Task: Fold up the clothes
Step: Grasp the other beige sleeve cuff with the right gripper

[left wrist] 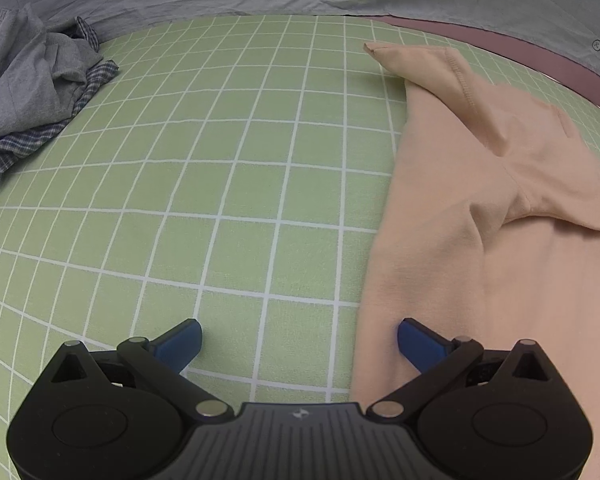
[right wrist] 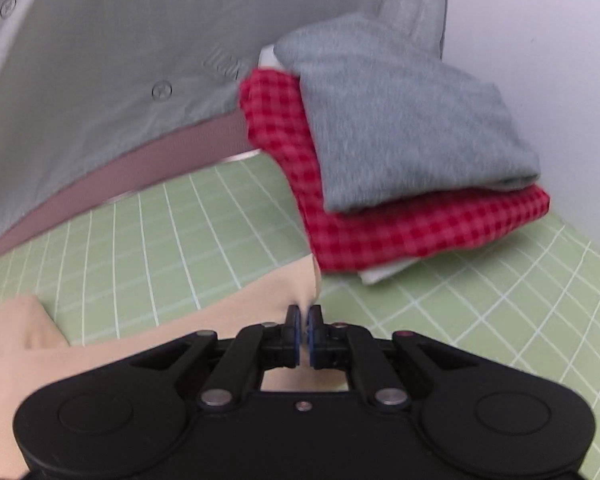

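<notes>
the right gripper has its fingers pinched tight on an edge of the peach garment, which trails off to the left over the green grid mat. the left gripper hangs with fingers spread wide and empty, one over the garment's edge. farther back sit a folded stack and a crumpled clothes pile.
</notes>
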A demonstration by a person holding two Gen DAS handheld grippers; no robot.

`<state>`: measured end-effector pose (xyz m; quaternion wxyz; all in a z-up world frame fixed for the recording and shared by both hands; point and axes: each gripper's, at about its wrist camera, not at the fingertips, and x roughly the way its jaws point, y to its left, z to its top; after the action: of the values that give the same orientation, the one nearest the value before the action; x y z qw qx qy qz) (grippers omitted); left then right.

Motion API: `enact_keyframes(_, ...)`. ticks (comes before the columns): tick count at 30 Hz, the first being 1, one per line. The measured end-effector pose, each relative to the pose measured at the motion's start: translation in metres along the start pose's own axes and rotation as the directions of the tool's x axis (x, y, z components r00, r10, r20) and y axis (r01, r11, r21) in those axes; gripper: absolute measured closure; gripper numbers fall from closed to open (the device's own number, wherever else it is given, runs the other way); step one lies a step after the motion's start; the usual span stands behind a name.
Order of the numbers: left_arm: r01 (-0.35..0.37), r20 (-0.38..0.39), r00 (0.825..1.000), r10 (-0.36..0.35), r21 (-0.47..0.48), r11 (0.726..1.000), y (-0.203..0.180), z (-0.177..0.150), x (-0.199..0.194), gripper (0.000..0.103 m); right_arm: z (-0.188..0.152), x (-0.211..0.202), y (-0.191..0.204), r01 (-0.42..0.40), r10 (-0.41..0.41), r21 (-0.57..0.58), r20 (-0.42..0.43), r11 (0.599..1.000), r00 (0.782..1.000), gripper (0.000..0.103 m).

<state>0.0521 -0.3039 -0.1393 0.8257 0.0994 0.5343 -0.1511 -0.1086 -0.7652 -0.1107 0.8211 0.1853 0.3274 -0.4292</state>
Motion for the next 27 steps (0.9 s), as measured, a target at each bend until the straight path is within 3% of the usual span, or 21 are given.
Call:
enact_keyframes(2,0.008,-0.019,1.0,-0.009,-0.02,1.0,0.006,0.007,0.001,0.0,-0.01,0.005,0.0,0.011,-0.011,-0.001,-0.032,1.0,0.999,0.099)
enact_keyframes(7,0.02,0.021,1.0,-0.019,-0.072,0.997,0.024,0.034,-0.003,0.002,-0.023,0.008,-0.002,0.027,-0.027,0.001,-0.056,1.0,0.998,0.096)
enact_keyframes(12,0.122,0.068,0.991,-0.114,-0.125,0.985,0.027,0.075,0.007,0.013,-0.022,0.011,-0.003,0.038,-0.038,0.003,-0.05,0.999,0.998,0.092)
enact_keyframes(16,0.273,0.096,0.96,-0.263,-0.121,0.954,0.016,0.108,0.02,0.033,-0.022,0.013,-0.003,0.048,-0.047,0.015,-0.043,0.999,0.998,0.09)
enact_keyframes(24,0.404,0.128,0.91,-0.393,-0.077,0.911,-0.018,0.155,0.048,0.039,-0.022,0.013,-0.001,0.061,-0.061,-0.003,-0.035,0.998,0.997,0.089)
enact_keyframes(26,0.434,0.123,0.897,-0.424,-0.073,0.898,-0.025,0.164,0.055,0.046,-0.023,0.013,-0.001,0.061,-0.061,0.003,-0.034,0.998,0.998,0.088)
enact_keyframes(27,0.442,0.118,0.894,-0.431,-0.084,0.893,-0.026,0.168,0.061,0.055,-0.023,0.014,-0.002,0.062,-0.062,0.006,-0.033,0.998,0.998,0.088)
